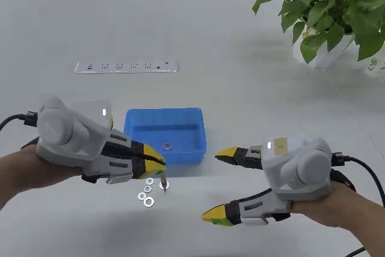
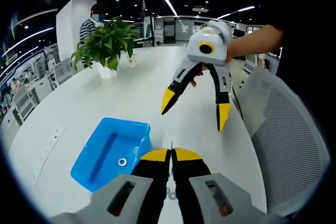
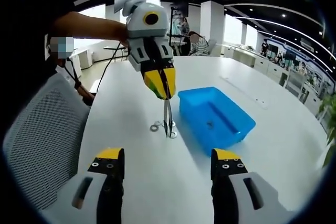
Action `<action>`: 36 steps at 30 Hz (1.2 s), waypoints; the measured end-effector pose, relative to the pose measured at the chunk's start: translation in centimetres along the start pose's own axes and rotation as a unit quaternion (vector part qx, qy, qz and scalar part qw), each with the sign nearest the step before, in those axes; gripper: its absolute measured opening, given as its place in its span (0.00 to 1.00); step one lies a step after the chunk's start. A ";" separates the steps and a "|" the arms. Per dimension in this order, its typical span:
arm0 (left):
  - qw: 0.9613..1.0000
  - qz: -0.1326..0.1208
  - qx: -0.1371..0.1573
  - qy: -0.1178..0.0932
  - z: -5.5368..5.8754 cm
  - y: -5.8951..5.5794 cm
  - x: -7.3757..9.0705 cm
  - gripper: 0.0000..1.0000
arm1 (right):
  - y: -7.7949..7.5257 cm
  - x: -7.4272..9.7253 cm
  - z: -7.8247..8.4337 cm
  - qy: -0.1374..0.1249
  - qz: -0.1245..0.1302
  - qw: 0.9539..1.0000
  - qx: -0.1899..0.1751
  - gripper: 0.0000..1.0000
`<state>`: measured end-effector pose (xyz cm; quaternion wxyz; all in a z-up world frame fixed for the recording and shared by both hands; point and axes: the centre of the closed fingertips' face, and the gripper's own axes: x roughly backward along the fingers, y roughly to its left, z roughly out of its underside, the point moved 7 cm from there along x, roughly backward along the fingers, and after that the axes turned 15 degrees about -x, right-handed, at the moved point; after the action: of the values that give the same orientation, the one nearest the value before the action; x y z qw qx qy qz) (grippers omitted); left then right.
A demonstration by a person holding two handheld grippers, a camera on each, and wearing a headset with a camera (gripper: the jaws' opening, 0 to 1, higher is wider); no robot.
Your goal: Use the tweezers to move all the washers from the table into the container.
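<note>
Several small metal washers lie in a cluster on the white table, just in front of the blue container. One washer rests inside it. My left gripper is shut on thin tweezers, which point down with their tip at the washer nearest the container. In the right gripper view the tweezers hang from the left gripper among the washers beside the container. My right gripper stands open and holds nothing, to the right of the cluster.
A white power strip lies behind the container. A potted plant stands at the far right of the table. A grey mesh chair sits at the near table edge. There is bare tabletop to the right of the container.
</note>
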<state>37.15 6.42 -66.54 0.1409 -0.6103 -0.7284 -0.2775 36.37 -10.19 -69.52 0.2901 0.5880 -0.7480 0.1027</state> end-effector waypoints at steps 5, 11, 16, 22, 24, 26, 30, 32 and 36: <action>1.000 0.005 0.001 0.000 0.0 0.0 0.1 0.06 | -0.1 -1.1 -0.7 0.001 -0.013 1.000 0.019 0.61; 1.000 0.012 0.003 0.000 0.1 0.1 0.2 0.06 | -0.1 -2.4 -1.2 0.003 -0.027 0.999 0.035 0.54; 1.000 0.020 0.001 0.001 0.1 0.1 0.2 0.06 | -0.2 -3.4 -1.5 0.007 -0.035 0.998 0.049 0.47; 1.000 0.027 -0.002 0.003 0.0 0.1 0.2 0.06 | -0.3 -4.6 -1.6 0.012 -0.045 0.997 0.058 0.41; 1.000 0.028 -0.003 0.003 0.0 0.1 0.2 0.06 | -0.3 -4.9 -1.6 0.015 -0.048 0.997 0.060 0.39; 1.000 0.029 -0.002 0.003 0.0 0.1 0.2 0.06 | -0.3 -5.2 -1.6 0.018 -0.050 0.996 0.065 0.38; 1.000 0.031 -0.001 0.003 0.0 0.1 0.2 0.06 | -0.4 -5.8 -1.7 0.020 -0.053 0.996 0.068 0.34; 0.999 0.032 -0.001 0.002 0.0 0.2 0.2 0.06 | -0.4 -6.2 -1.8 0.023 -0.055 0.995 0.074 0.32; 0.999 0.035 0.000 0.002 0.0 0.2 0.2 0.06 | -0.6 -6.8 -1.8 0.026 -0.059 0.995 0.078 0.29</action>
<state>37.36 6.60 -66.43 0.1516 -0.6347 -0.7067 -0.2735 38.43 -3.91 -71.96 0.2684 0.6492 -0.6938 0.1585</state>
